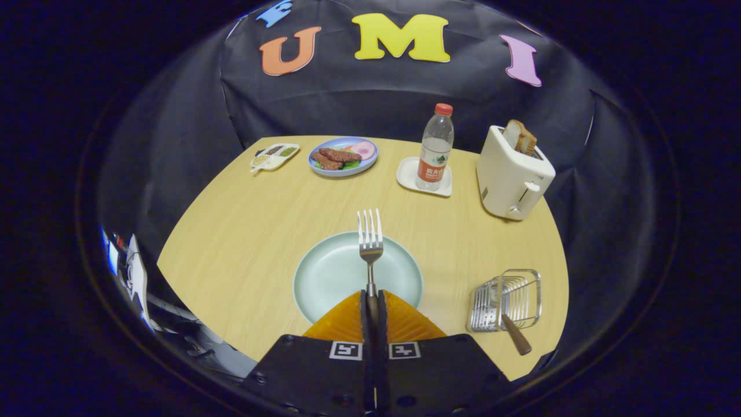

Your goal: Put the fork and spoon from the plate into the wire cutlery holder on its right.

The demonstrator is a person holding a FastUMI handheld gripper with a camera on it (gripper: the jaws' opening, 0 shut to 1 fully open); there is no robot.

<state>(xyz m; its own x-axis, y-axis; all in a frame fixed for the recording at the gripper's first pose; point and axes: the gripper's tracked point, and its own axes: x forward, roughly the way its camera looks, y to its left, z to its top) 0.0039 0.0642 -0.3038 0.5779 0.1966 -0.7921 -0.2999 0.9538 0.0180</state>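
My gripper (371, 298) is shut on the fork (370, 242), both fingers pressing its handle. The fork's steel tines point away from me, out over the far rim of the pale green plate (324, 278), which lies just ahead of the fingers and holds nothing else that I can see. To the plate's right stands the wire cutlery holder (509, 298). A brown-handled utensil (514, 333) lies in it, handle sticking out toward me; its head is hidden among the wires, so I cannot tell whether it is the spoon.
On the round wooden table's far side stand a white toaster (512, 174) with bread, a water bottle (435, 147) on a white coaster, a blue plate of food (343, 155) and a small divided dish (275, 155). The table edge runs close behind the holder.
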